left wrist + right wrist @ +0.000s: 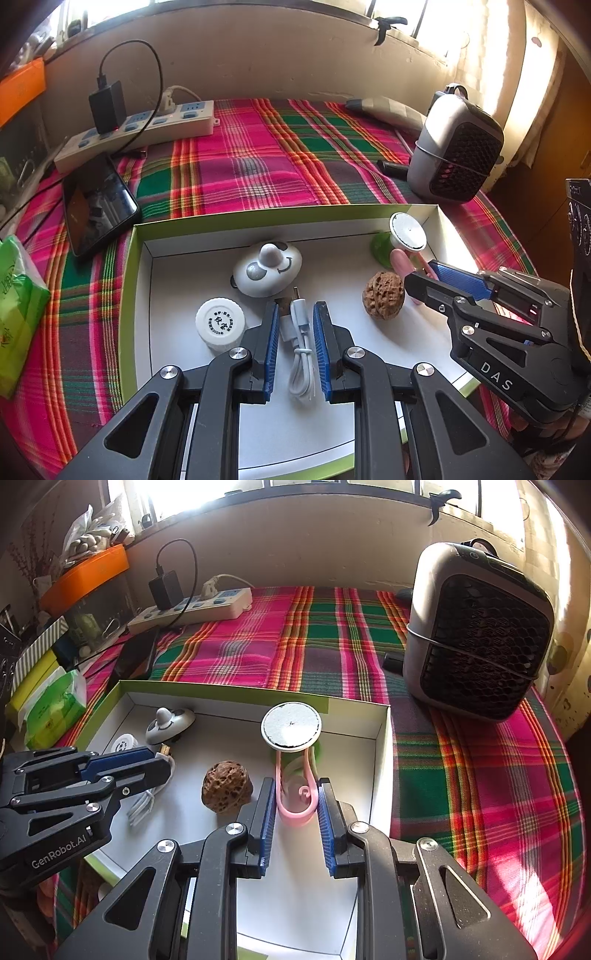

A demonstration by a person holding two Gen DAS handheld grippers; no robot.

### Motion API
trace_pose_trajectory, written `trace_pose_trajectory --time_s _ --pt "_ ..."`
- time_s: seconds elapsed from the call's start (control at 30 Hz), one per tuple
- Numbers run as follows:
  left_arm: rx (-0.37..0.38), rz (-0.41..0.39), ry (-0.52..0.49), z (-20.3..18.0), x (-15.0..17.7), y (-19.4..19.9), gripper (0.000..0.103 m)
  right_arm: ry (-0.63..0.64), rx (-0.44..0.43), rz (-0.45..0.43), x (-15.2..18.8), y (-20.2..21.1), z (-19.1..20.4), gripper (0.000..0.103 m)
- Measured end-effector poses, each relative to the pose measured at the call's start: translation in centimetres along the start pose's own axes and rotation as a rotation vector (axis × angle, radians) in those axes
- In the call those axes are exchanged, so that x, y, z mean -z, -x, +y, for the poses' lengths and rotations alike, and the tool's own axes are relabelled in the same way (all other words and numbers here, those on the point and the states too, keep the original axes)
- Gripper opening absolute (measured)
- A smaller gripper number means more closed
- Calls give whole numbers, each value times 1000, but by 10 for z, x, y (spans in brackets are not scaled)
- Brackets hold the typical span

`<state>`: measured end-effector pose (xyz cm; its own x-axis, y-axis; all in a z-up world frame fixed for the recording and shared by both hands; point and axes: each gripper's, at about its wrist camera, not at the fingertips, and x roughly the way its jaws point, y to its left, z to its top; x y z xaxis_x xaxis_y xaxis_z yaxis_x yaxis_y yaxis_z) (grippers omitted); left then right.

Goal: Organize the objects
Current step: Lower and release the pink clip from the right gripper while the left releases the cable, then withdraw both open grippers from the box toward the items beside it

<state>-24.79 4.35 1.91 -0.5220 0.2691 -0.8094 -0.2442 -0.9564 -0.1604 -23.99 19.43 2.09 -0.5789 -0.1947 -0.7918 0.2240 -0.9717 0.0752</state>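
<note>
A green-rimmed white box (127, 280) (380, 753) lies on the plaid cloth. In it lie a coiled white USB cable (301, 347) (147, 801), a white bottle cap (220, 325), a white smiley-face piece (266, 268) (168, 723), a walnut (383, 295) (227, 787), a round white disc on a green base (406, 233) (291, 724), and a pink clip (295, 797). My left gripper (295, 314) is open with its fingers on either side of the cable. My right gripper (296, 797) has its pads against the pink clip's sides.
A grey heater (476, 627) (456, 146) stands to the right behind the box. A power strip with a black charger (140, 129), a phone (98, 206) and a green tissue pack (18, 306) lie at the left. Plaid cloth (258, 158) lies behind the box.
</note>
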Motion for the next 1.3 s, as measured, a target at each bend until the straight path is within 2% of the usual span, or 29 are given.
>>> trace_pose_trajectory --time_s 0.3,0.57,0.93,1.3 --pt "1 -5 2 0 3 5 21 -8 3 -4 4 2 2 25" --pt "1 -13 4 0 7 11 25 -9 10 -16 8 10 6 38" --pt "-24 -46 -6 -3 16 26 25 -30 2 -33 15 25 8 38" --pt "-19 -72 0 -3 30 45 25 -32 -2 -64 24 44 17 38"
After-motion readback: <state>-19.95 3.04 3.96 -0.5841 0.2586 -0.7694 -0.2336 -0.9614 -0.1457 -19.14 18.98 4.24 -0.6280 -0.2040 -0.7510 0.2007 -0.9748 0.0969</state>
